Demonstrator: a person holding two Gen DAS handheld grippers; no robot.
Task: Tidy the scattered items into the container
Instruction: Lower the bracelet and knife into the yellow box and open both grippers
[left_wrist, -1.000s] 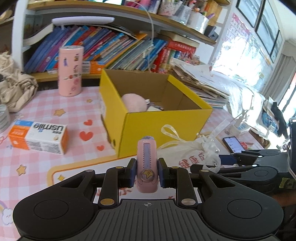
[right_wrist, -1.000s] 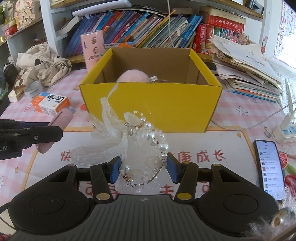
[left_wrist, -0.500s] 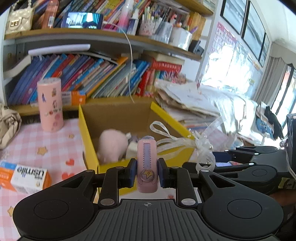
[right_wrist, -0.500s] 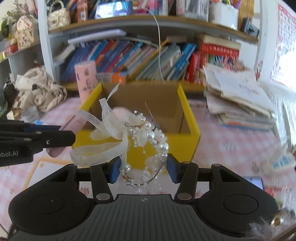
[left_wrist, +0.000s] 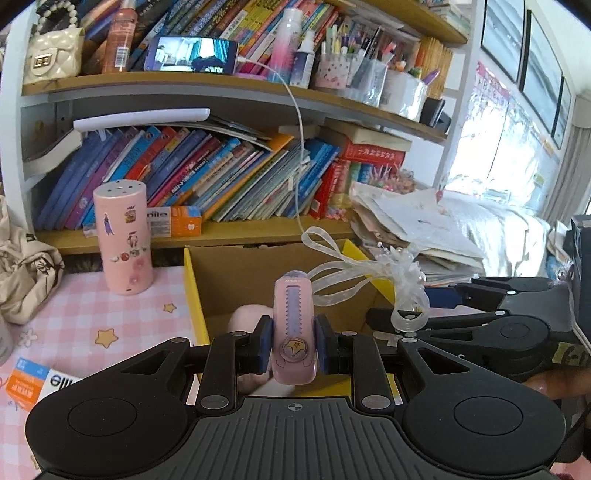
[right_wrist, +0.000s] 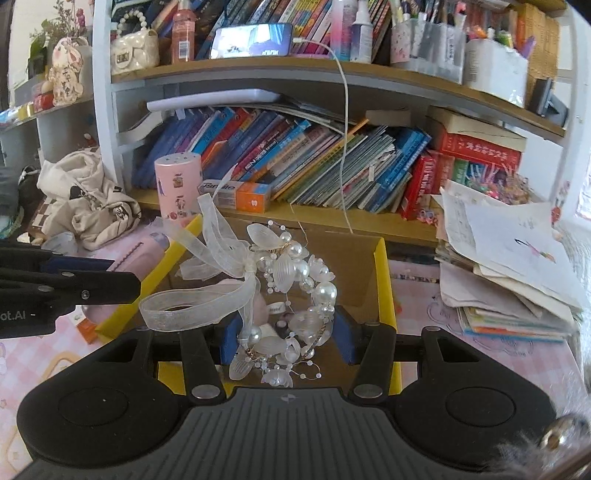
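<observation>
Left claw is clamped tight on a small pink plastic utility knife with a star button, held over the open yellow cardboard box on the pink checkered counter. Right claw is closed on a white pearl-and-shell bracelet with sheer ribbon, also above the box. One fluffy pink plush thing sits inside. Count: one box, one knife, one bracelet, two claws. One tall pink cylinder with stickers stands left of the box.
</observation>
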